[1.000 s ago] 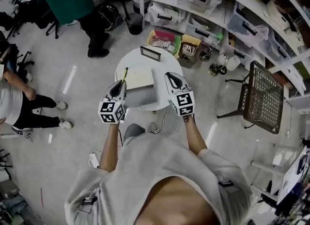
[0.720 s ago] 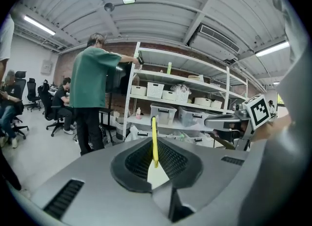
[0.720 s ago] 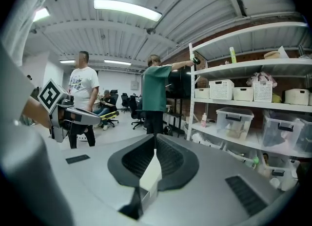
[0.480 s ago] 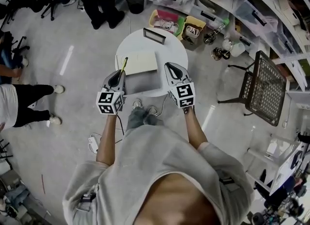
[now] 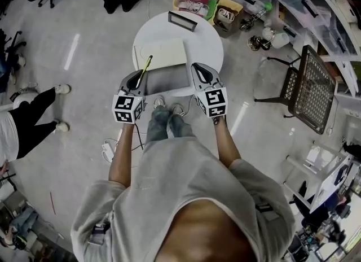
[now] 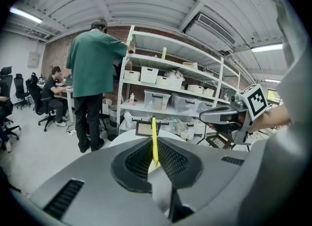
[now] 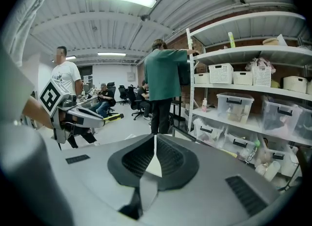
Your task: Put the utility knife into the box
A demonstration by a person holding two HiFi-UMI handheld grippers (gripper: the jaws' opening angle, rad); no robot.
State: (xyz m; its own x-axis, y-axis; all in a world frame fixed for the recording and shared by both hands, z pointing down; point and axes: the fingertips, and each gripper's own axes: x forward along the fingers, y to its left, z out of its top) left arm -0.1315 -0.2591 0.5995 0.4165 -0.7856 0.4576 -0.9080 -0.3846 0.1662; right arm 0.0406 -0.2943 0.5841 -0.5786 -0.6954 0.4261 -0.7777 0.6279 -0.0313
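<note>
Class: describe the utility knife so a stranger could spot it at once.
Find the round white table in front of the person. At its near left edge, the left gripper is shut on the utility knife. It is the only thin yellow strip there, beside the grey box.

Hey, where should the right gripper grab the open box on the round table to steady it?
Probably its right-hand rim, from above: the box is open with its lid folded back on the far side, leaving that wall exposed to the right gripper.
</note>
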